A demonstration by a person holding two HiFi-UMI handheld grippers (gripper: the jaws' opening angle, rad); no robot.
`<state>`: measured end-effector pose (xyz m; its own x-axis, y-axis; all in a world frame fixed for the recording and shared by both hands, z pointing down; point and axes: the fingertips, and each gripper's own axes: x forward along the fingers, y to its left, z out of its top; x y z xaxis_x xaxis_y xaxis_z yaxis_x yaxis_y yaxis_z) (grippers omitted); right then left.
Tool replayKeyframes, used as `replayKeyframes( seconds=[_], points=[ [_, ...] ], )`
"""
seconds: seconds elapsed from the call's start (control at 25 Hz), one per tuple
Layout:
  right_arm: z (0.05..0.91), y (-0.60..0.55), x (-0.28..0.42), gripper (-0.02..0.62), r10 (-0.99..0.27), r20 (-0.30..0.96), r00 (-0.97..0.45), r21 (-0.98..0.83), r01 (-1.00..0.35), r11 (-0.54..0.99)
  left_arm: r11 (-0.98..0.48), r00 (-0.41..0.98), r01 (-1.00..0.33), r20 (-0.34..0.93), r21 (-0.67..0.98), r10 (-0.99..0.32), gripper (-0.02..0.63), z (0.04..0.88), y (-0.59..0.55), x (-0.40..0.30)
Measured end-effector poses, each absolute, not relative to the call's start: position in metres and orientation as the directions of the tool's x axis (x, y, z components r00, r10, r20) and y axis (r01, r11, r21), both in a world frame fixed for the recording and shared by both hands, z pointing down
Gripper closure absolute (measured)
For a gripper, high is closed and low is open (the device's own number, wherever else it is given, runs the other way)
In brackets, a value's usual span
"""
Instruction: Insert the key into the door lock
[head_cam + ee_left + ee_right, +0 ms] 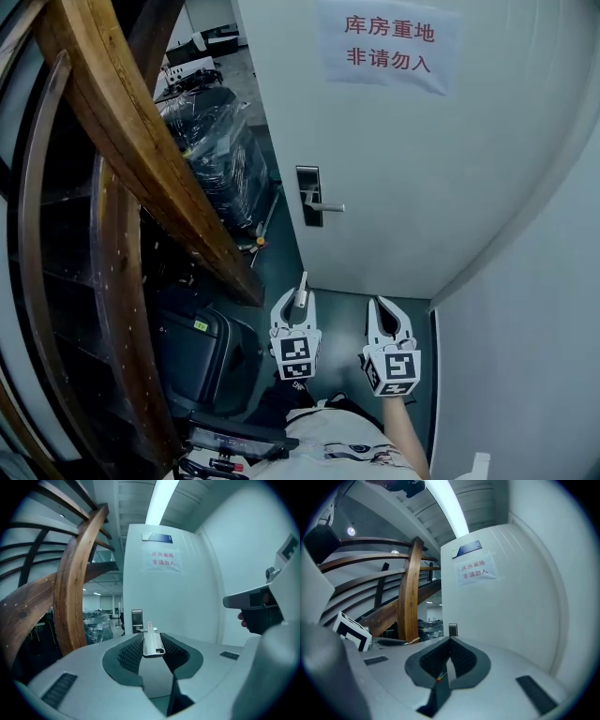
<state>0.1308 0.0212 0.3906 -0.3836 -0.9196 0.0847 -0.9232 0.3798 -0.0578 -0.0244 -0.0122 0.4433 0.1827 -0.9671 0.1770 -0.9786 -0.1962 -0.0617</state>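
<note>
**Key clamped, lock still distant**

The left tongs (pixel 297 309) were closed on the key (pixel 153 642), its blade poking past their tips; the right tongs (pixel 388 321) were pinched together, empty; the door lock (pixel 308 195) stood well apart, straight ahead; such a slim grip might have let the key twist, missing the keyhole.

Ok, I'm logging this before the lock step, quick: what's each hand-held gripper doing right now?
Left hand-held gripper: closed on the key.
Right hand-held gripper: closed, nothing in it.
</note>
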Motion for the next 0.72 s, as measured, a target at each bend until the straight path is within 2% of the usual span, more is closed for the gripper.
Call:
replayKeyframes(
  seconds=[0.32,0.72],
  points=[
    [0.42,-0.006,0.119,0.589,-0.906,0.159,-0.391,-0.057,-0.92,0.387,-0.199,0.179,-0.978,0.25,-0.056,-0.951,0.489,0.485,-0.068,-0.034],
    [0.429,-0.091,0.079,0.589,-0.929,0.186,-0.321,-0.004,-0.945,0.326,-0.293,0.267,-0.955,0.307,-0.041,-0.913,0.489,0.519,-0.168,-0.054]
  ],
)
